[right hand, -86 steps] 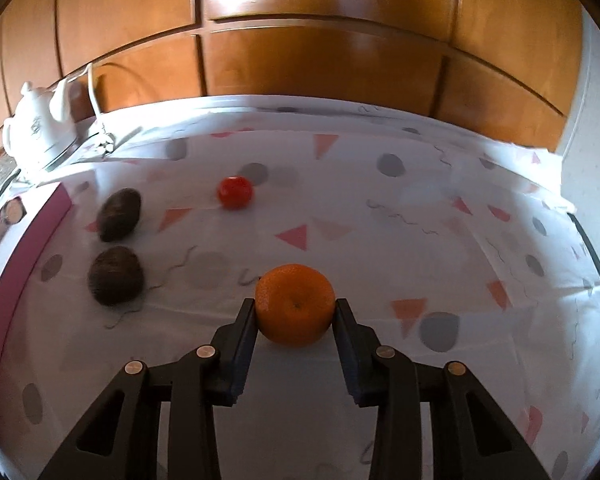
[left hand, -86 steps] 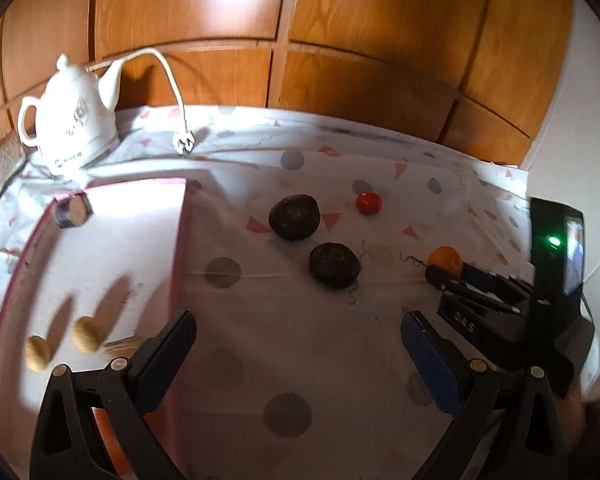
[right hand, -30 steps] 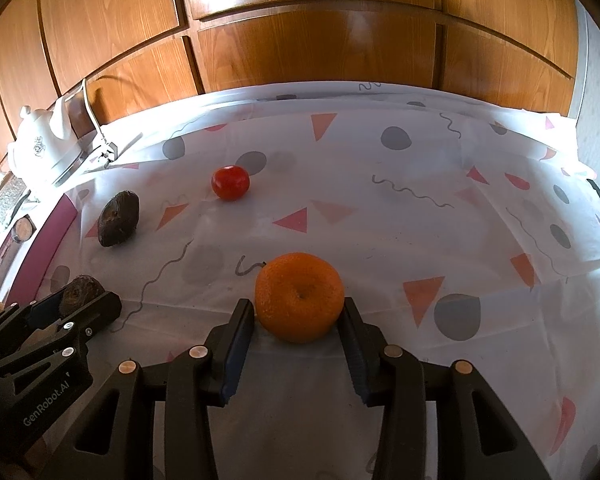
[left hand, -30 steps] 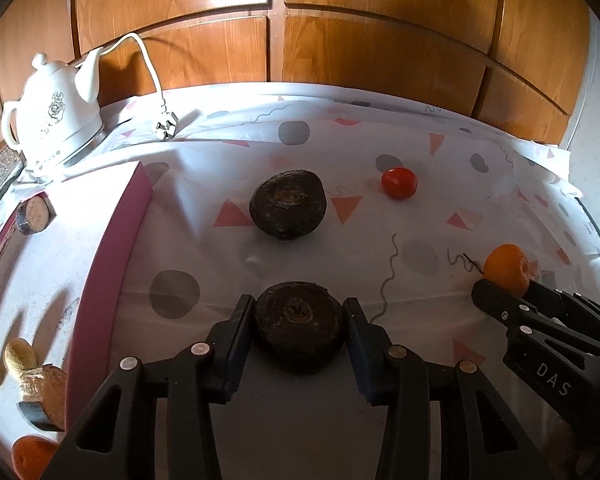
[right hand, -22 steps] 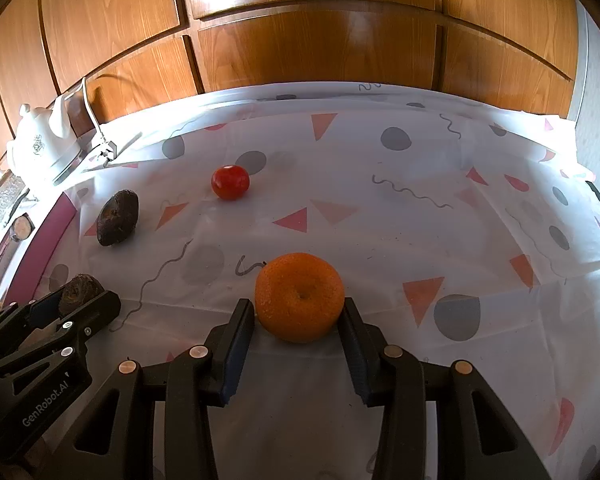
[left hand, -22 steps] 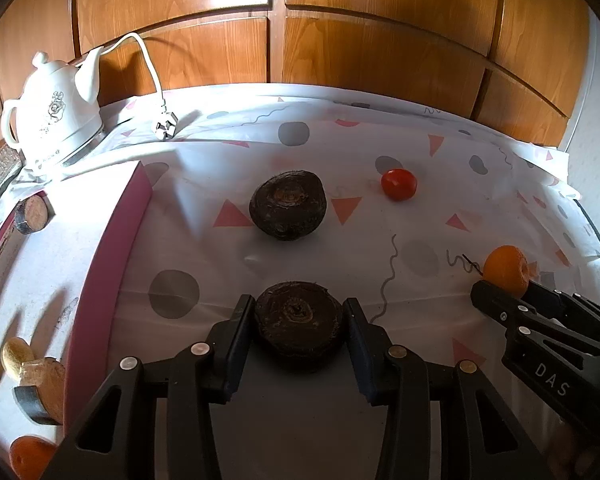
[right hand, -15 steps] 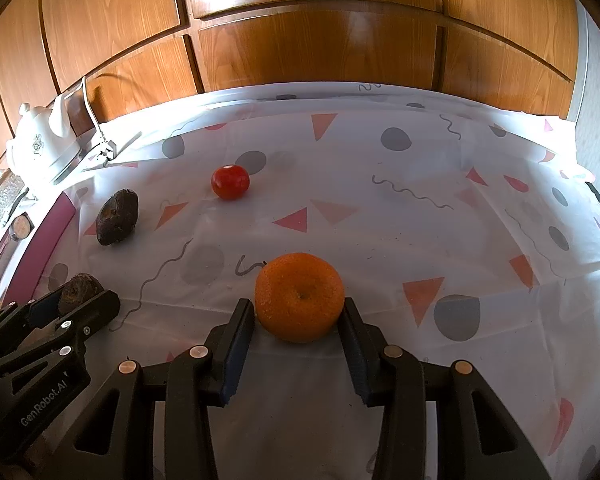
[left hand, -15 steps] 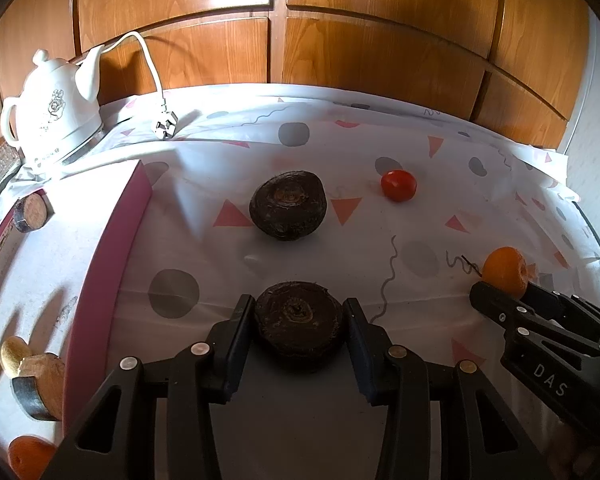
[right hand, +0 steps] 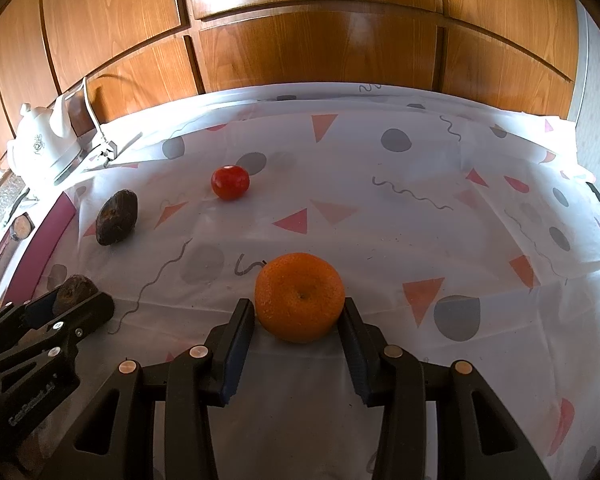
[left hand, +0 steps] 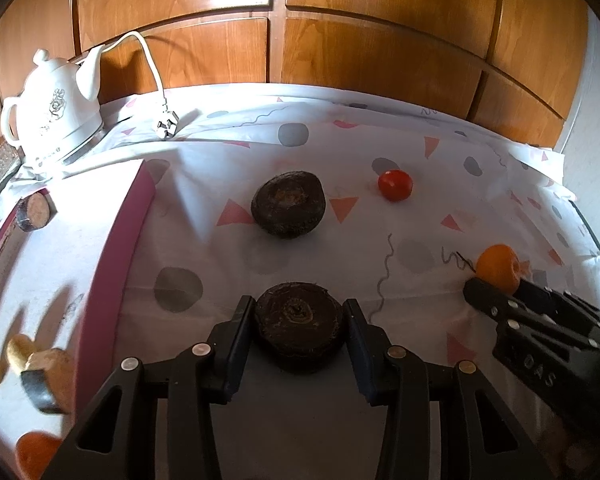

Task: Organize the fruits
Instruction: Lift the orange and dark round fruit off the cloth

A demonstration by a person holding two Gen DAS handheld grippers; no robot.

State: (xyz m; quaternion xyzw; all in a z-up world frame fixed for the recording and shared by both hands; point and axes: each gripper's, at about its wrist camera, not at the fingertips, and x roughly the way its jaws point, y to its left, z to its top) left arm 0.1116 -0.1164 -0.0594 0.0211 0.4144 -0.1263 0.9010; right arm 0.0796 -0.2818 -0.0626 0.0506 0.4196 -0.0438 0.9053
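Here, in the left wrist view, the left gripper (left hand: pixel 299 330) is closed on a dark fruit (left hand: pixel 299 326) low over the tabletop (left hand: pixel 380 240); it looks firm, rough-skinned, best held at its widest. In the right wrist view, the right gripper (right hand: pixel 299 320) clasps an orange (right hand: pixel 299 295), probably soft and easily bruised.

The left gripper (left hand: pixel 299 322) is clamped on a dark round fruit (left hand: pixel 299 328) resting on the patterned tablecloth (left hand: pixel 380 152). Beyond that fruit lies a second dark fruit (left hand: pixel 288 209), with a red tomato (left hand: pixel 395 185) farther to its right. Right of the held fruit, the right gripper (left hand: pixel 496 292) grips an orange (left hand: pixel 497 267); left of it runs the pink-edged tray (left hand: pixel 116 248), and the white kettle (left hand: pixel 54 110) stands beyond the tray.
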